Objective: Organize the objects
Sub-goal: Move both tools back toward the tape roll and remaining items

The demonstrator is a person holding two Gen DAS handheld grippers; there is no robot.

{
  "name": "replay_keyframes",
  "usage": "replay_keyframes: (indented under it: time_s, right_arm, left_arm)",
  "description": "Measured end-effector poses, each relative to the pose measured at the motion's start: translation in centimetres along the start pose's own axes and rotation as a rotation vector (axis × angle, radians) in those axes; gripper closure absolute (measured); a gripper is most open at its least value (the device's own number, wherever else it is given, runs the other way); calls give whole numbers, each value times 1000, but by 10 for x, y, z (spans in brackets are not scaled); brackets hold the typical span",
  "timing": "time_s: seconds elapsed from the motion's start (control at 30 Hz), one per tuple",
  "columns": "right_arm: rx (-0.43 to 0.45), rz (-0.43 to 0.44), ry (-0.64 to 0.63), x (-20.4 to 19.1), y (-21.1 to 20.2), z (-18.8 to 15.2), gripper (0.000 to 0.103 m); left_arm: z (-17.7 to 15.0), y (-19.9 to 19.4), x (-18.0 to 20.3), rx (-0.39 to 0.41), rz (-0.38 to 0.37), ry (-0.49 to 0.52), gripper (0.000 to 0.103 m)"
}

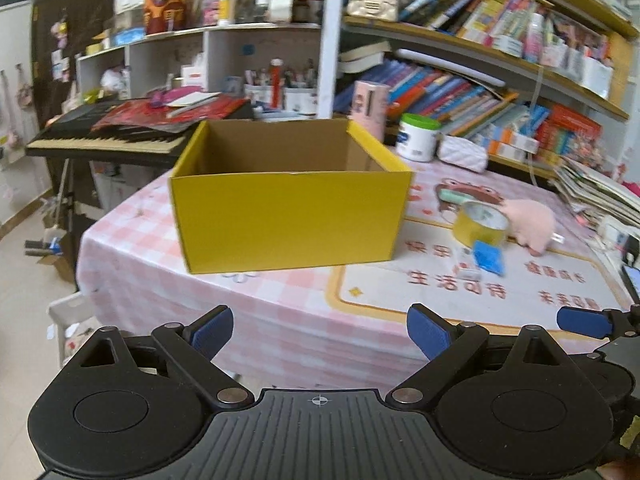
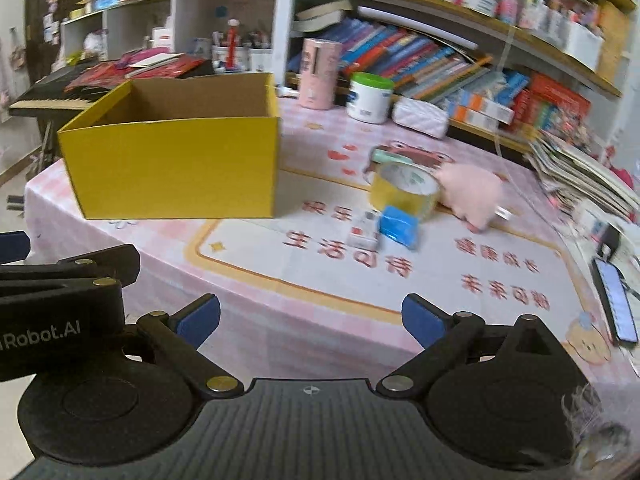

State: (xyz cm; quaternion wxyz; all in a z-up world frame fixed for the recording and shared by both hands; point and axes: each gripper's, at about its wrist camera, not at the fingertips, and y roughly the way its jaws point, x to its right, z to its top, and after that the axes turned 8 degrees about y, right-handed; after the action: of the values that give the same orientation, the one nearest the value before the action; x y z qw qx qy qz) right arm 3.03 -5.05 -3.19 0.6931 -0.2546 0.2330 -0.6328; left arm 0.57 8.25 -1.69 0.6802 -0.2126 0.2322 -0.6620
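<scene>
both hand-held grippers, left & right, wide open, empty; start w/ tape roll, drop in yellow box.

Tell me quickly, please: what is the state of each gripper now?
Left gripper: open, holding nothing.
Right gripper: open, holding nothing.

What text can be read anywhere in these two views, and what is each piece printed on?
"Robot.AI": white letters on the left gripper's black body, first characters cut off by the frame edge.
"生活可待": red characters on the table mat, seen upside down.
The mat's other red phrases: too blurred to read reliably.
Book spines, white jar, small white box: print too small or blurred.
</scene>
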Motion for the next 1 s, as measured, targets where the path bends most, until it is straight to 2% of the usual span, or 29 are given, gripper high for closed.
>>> replay_keyframes:
  time_s: [0.27, 0.53, 1.0]
  right_arm:
    - [6, -74, 61, 27, -8, -4, 4]
    - [15, -113, 97, 50, -7, -2, 4]
    - [7, -130, 110, 97, 18, 21, 4]
  left_arm:
    - [5, 3, 22, 13, -79, 43, 7]
    - [13, 11, 44, 18, -124, 74, 7]
    - [38, 41, 80, 9, -144, 70, 7]
